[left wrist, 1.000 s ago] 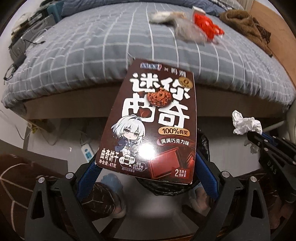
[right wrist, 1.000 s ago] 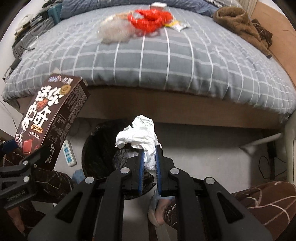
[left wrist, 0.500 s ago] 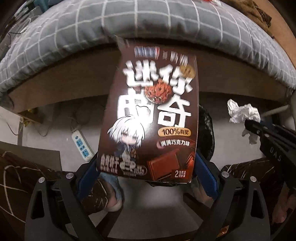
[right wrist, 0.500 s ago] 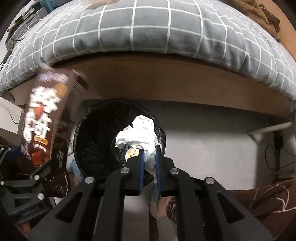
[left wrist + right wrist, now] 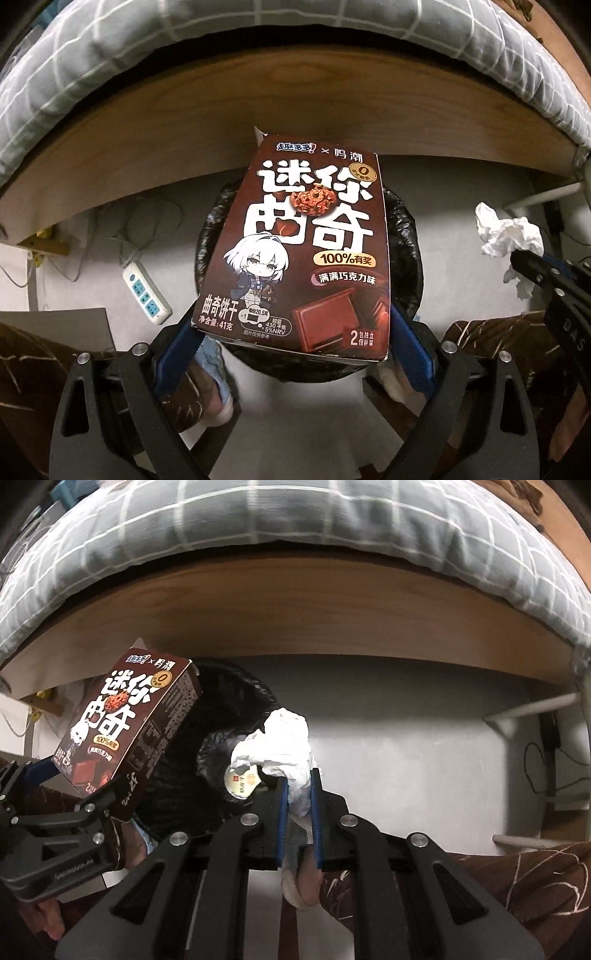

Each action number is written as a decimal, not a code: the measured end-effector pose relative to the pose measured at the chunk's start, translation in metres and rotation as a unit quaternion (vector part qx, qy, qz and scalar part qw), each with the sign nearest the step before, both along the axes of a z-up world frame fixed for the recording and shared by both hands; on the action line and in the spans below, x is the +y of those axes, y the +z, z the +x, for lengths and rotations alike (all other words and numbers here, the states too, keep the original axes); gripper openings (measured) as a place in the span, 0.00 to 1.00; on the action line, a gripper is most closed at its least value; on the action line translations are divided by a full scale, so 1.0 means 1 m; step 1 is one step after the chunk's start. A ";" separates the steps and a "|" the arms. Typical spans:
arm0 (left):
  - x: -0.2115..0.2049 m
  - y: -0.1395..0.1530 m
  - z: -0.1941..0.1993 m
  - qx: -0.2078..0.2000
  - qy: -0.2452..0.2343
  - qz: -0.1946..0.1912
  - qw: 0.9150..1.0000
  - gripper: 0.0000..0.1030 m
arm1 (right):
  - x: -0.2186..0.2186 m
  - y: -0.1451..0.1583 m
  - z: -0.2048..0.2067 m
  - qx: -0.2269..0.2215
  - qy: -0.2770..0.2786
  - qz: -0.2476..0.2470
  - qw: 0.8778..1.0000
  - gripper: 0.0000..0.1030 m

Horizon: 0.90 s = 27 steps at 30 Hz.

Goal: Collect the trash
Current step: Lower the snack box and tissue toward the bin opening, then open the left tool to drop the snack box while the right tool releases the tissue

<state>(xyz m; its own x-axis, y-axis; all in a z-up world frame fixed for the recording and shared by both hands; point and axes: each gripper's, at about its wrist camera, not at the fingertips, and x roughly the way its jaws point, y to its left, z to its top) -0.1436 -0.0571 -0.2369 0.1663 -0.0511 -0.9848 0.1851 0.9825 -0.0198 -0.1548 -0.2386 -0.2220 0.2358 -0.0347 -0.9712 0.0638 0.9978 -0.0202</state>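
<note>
Hanging directly over the black-lined bin (image 5: pixel 402 236), the cookie box (image 5: pixel 295 254) sits clamped lengthwise in the left gripper (image 5: pixel 291 343), while the right gripper (image 5: pixel 298 794), pinching crumpled tissue (image 5: pixel 280 738), hovers at the bin's rim

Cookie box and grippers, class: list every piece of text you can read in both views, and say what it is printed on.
"迷你曲奇", "100%有奖", "满满巧克力味", "曲奇饼干", "净含量:41克": front of the cookie box.
"430千焦", "5%NRV", "2": box front, lower part.
"DAS": right gripper, seen from the left wrist.
"GenRobot.AI": left gripper, seen from the right wrist.
Box side panel and the round lid in the trash bin: too small to read.
</note>
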 end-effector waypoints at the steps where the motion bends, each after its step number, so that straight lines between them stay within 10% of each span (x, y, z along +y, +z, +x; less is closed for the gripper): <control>1: -0.003 -0.002 0.001 0.000 0.000 -0.001 1.000 0.88 | -0.003 0.000 -0.002 -0.001 -0.004 0.002 1.000 0.10; 27: 0.077 0.021 0.015 -0.053 0.078 -0.013 0.995 0.94 | 0.069 0.021 0.023 -0.027 0.068 0.037 0.997 0.10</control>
